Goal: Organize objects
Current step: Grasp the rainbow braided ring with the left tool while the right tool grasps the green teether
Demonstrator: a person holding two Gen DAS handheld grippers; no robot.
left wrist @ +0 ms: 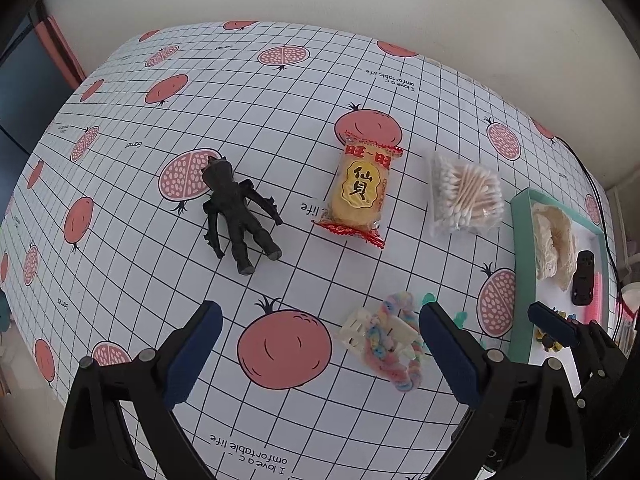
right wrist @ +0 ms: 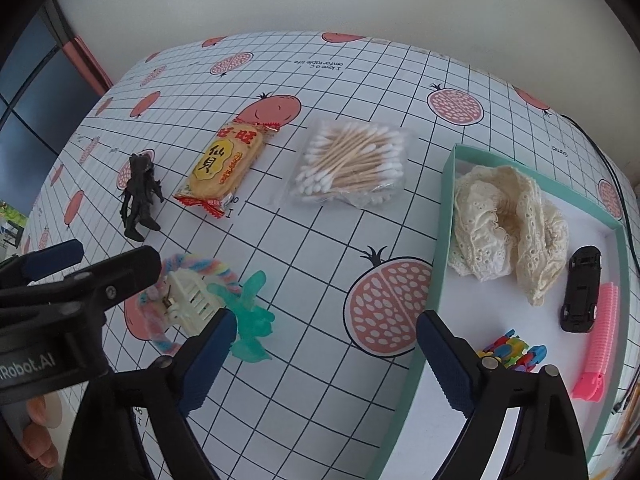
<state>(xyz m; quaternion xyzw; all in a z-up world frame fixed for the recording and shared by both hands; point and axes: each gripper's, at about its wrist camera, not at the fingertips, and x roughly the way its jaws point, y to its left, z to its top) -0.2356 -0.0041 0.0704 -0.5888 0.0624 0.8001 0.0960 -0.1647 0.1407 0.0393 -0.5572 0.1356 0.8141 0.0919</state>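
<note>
So, counting what lies on my pomegranate-print tablecloth: one black monster figure on its back, one yellow rice-cracker packet beside it, and one clear bag of cotton swabs beside that, all three in a row and apart from one another. Nearer to me sits a little heap: one cream hair claw lying on one pastel twisted loop, with one translucent green toy touching them on the side toward the box.

My left gripper is spread wide and holds nothing; it hovers with the heap just ahead of its right-hand finger. My right gripper is likewise spread wide and empty, one finger over the green toy's edge, the other over the near wall of the teal box. From the right wrist camera, my left gripper crosses the lower left corner, in front of part of the loop.

Inside the box I count four things: one bundle of cream lace, one black toy car next to it, one pink comb-like clip along the far wall, and one cluster of small multicoloured plastic pieces, too jumbled to number. Fingertips show at the bottom left of that view.
</note>
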